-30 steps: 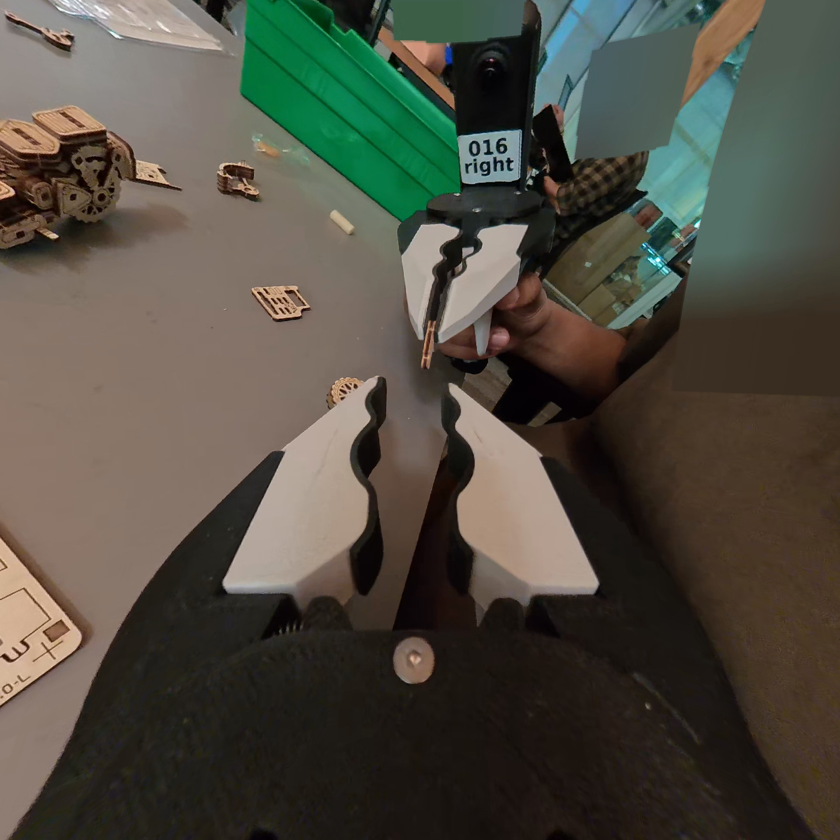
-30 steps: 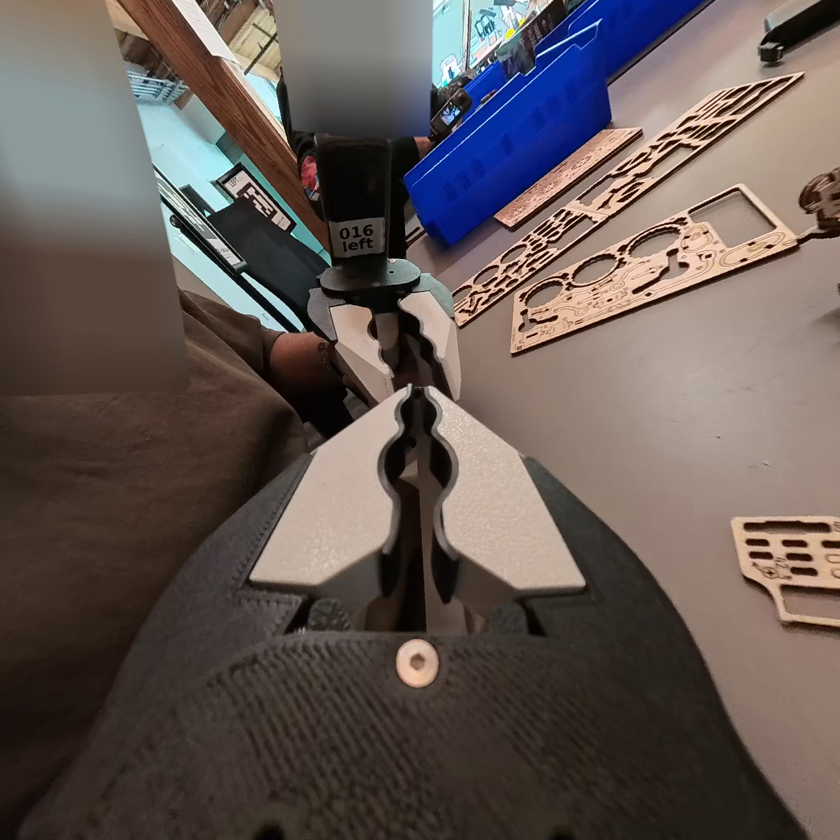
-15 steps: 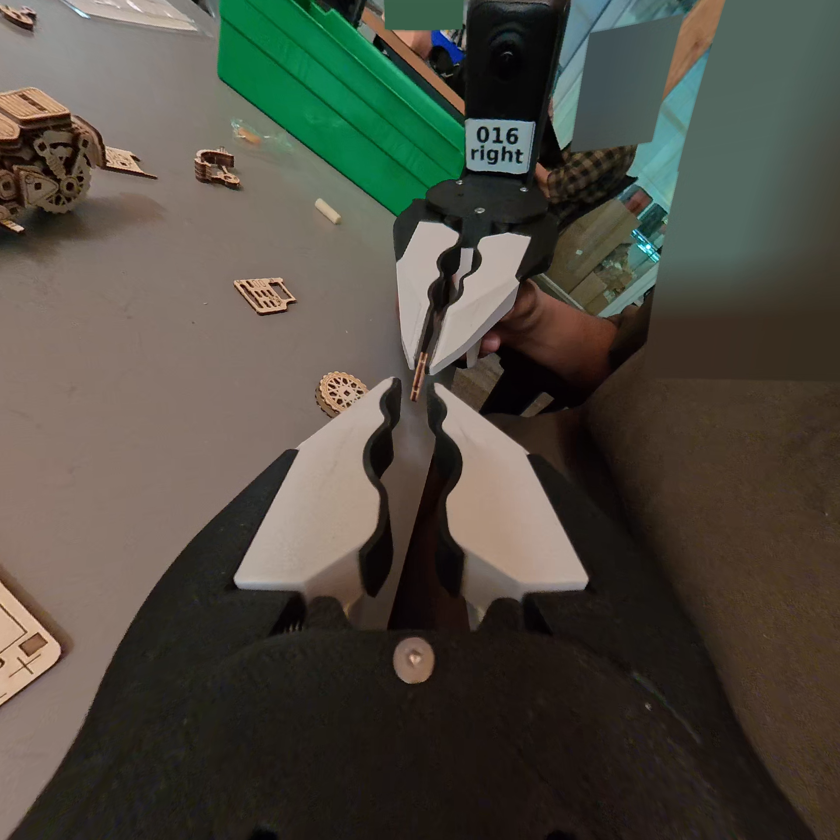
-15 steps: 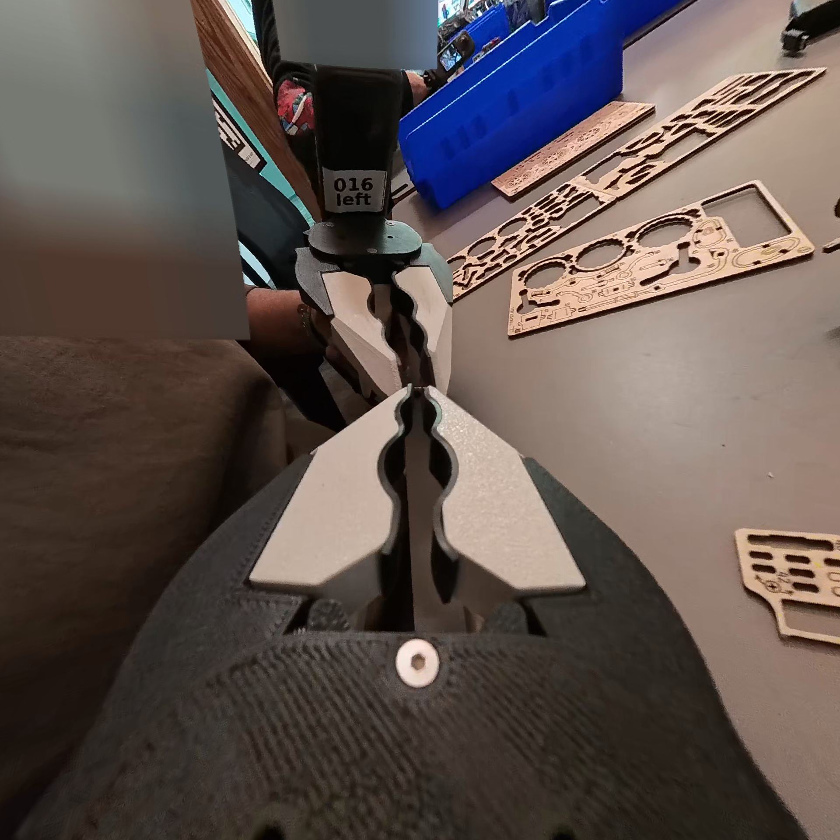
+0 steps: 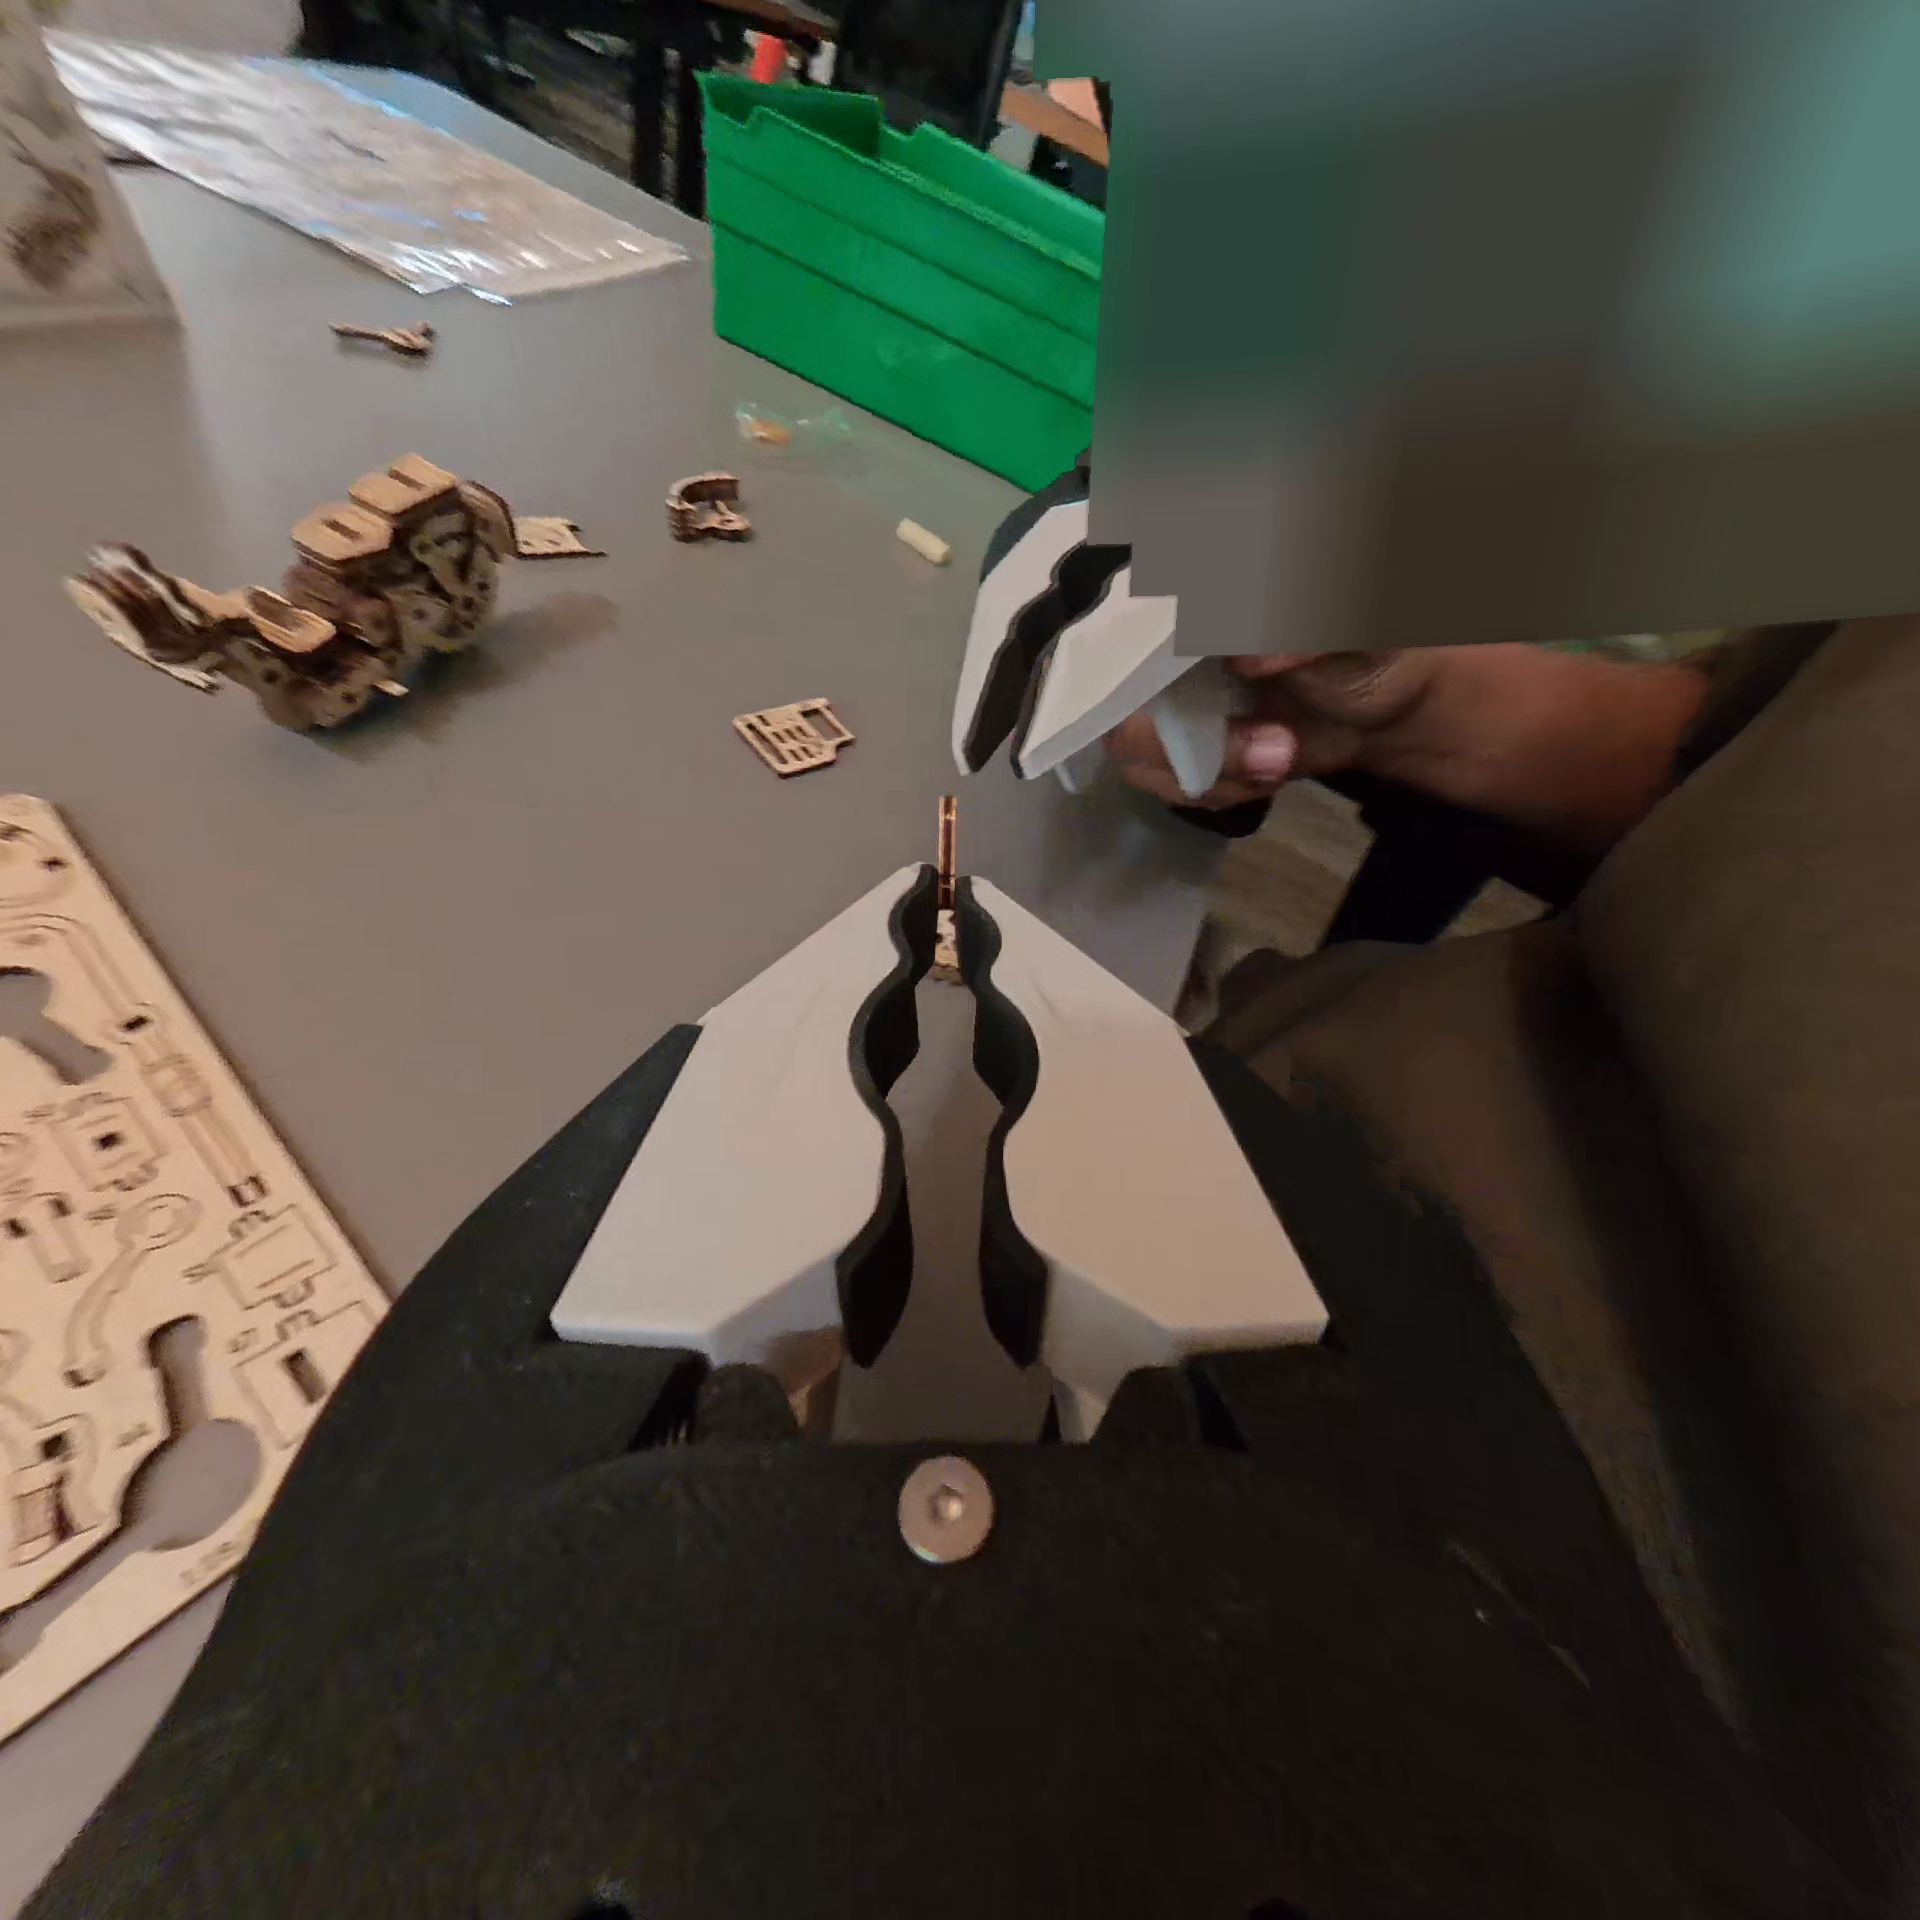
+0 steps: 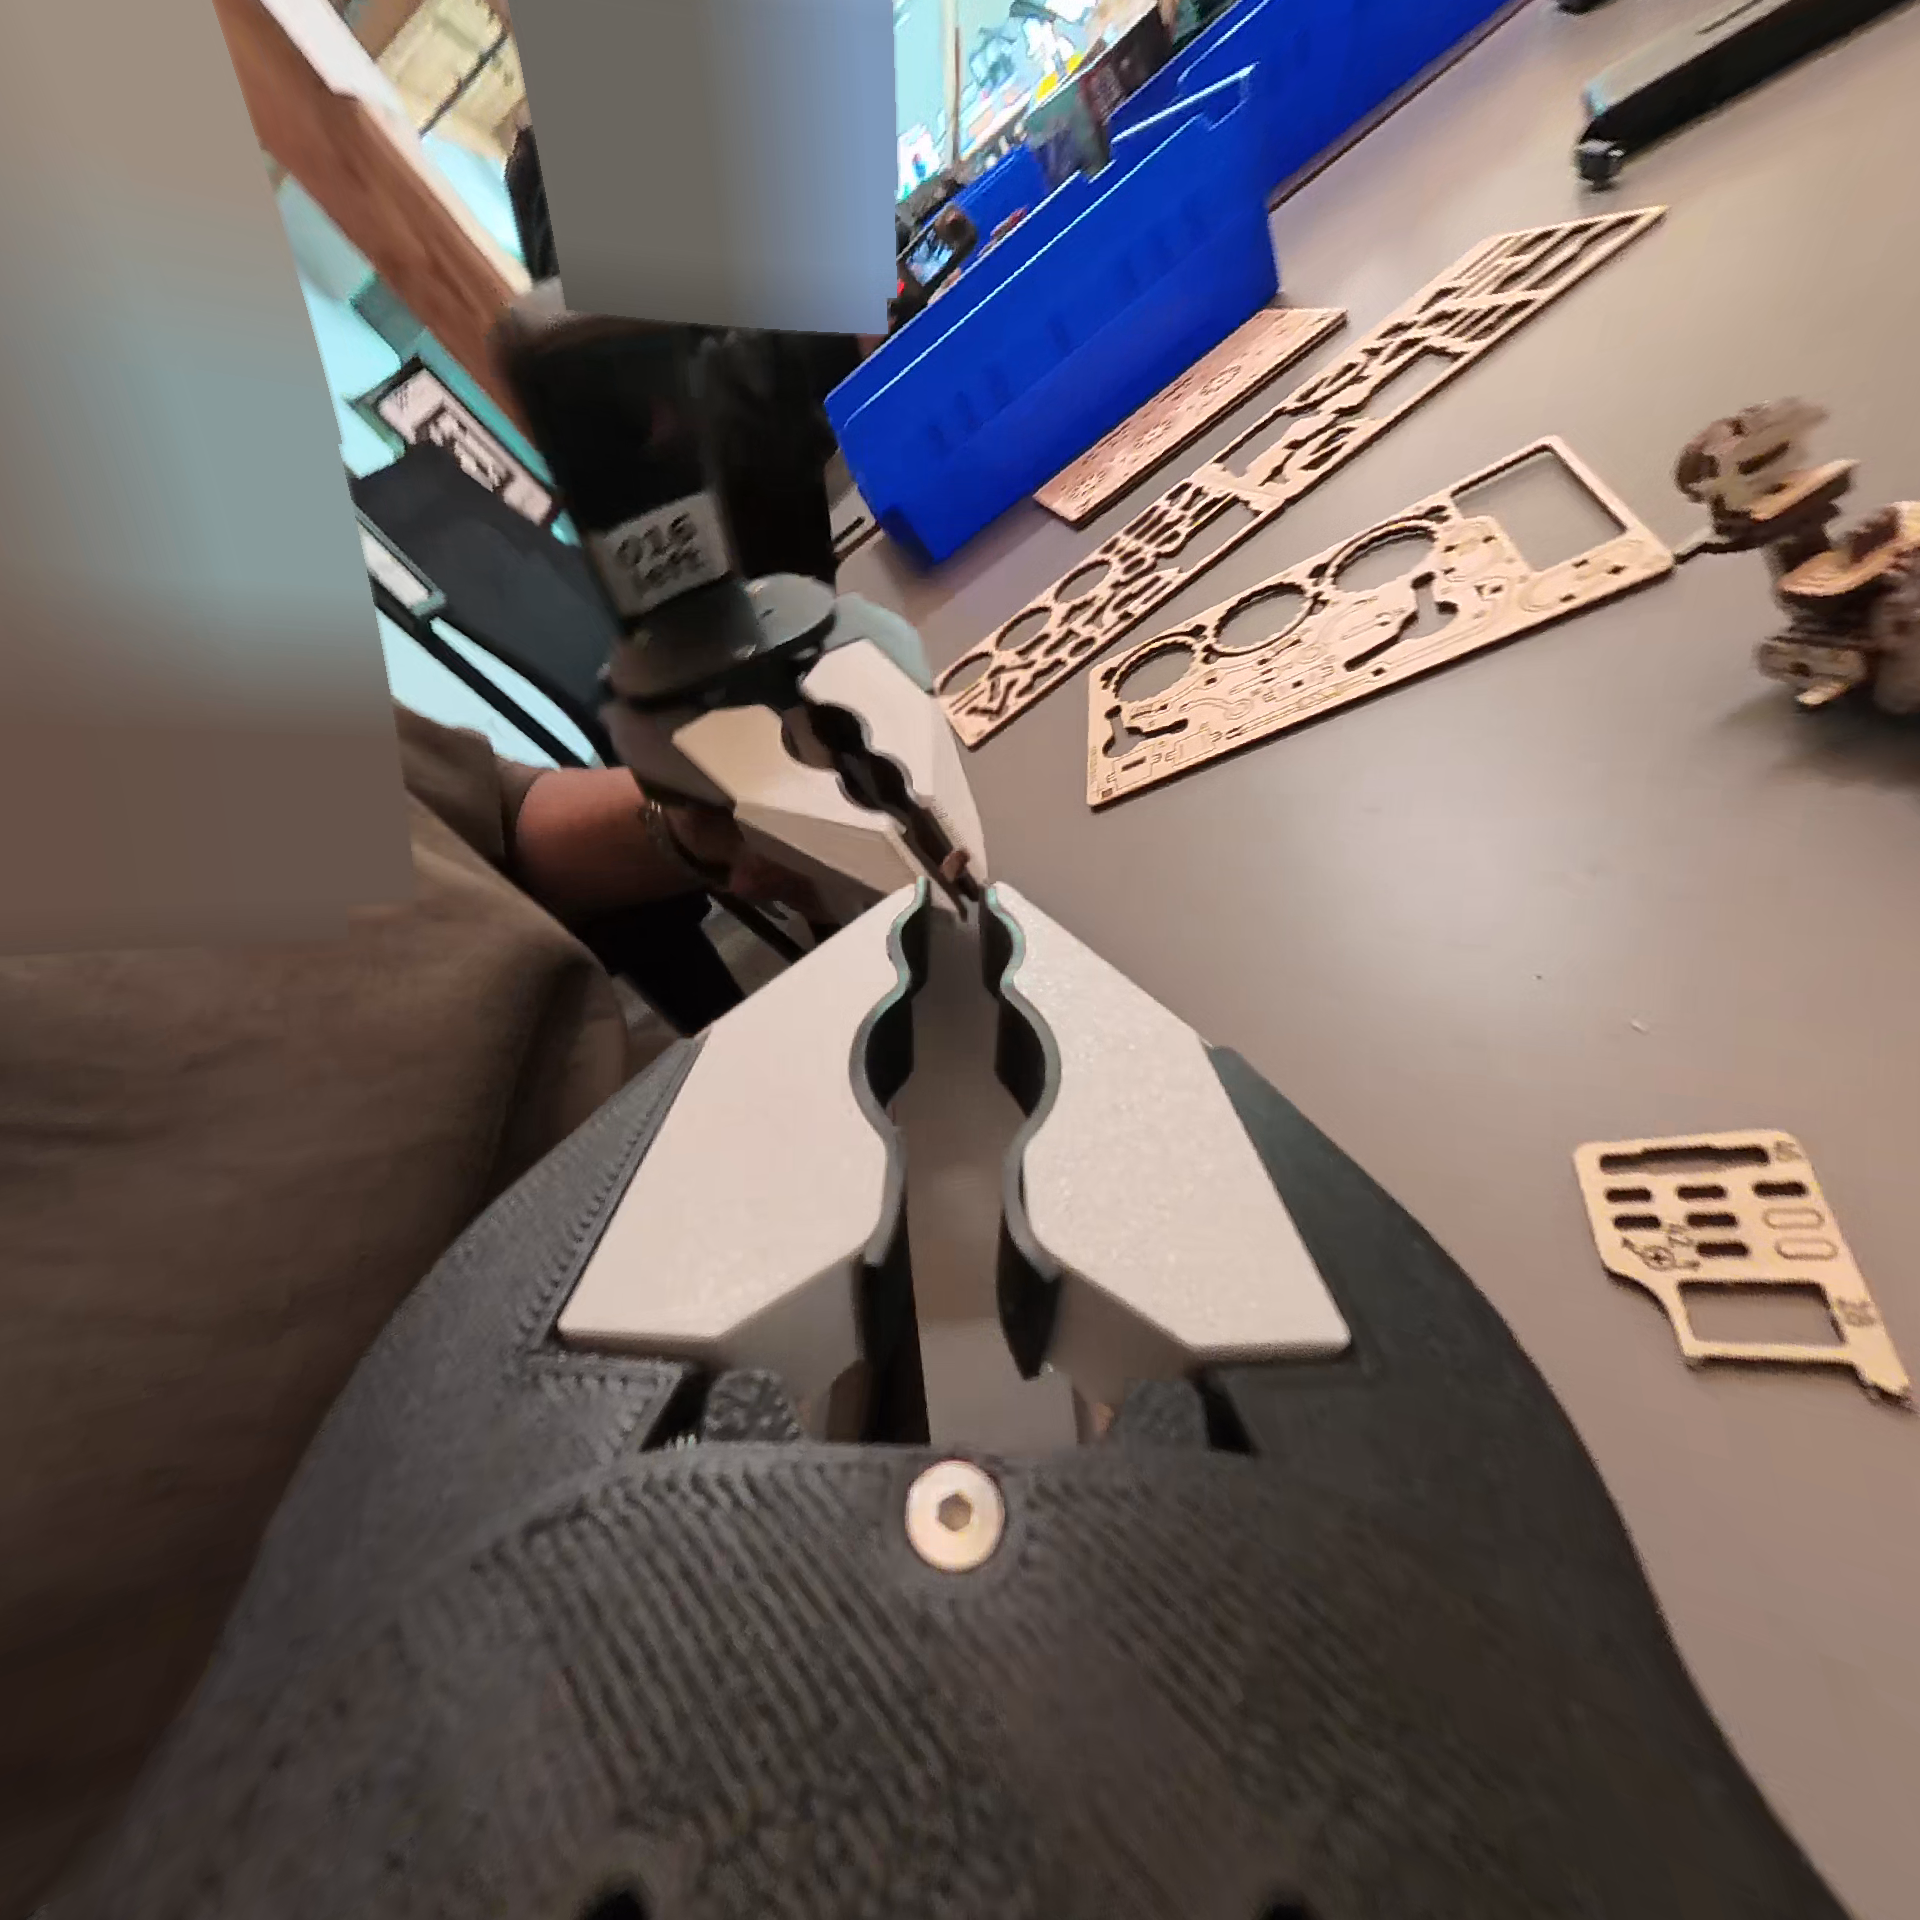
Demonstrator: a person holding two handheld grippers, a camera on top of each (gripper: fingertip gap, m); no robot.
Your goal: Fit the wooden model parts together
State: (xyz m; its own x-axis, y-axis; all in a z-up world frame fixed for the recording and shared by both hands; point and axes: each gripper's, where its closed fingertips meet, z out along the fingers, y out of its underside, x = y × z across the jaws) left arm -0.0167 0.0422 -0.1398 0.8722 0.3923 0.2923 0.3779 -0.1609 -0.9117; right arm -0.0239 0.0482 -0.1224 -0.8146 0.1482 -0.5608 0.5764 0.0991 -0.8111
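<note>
My left gripper (image 5: 943, 883) is shut on a thin wooden part (image 5: 947, 831) that stands on edge and sticks out past its tips. My right gripper (image 5: 995, 771) hovers just beyond that part, tips a little apart and empty. In the right wrist view my right gripper (image 6: 953, 896) is open, with the left gripper (image 6: 951, 868) tip to tip in front of it, holding the small part (image 6: 958, 864). A partly built wooden model (image 5: 343, 613) lies on the grey table at the left; it also shows in the right wrist view (image 6: 1818, 582).
A small slotted wooden piece (image 5: 793, 736) lies near the grippers. Cut-out plywood sheets (image 5: 125, 1195) (image 6: 1371, 623) lie flat on the table. A green bin (image 5: 894, 312) and a blue bin (image 6: 1060, 343) stand at the back. The table edge (image 5: 1195, 935) runs close by. Left tips and right tips are each some 15 centimeters from the partly built wooden model (image 5: 343, 613).
The right gripper held the thin part and brought it between the open left fingers. The left gripper has closed on it, and the right gripper has opened and drawn back slightly.
</note>
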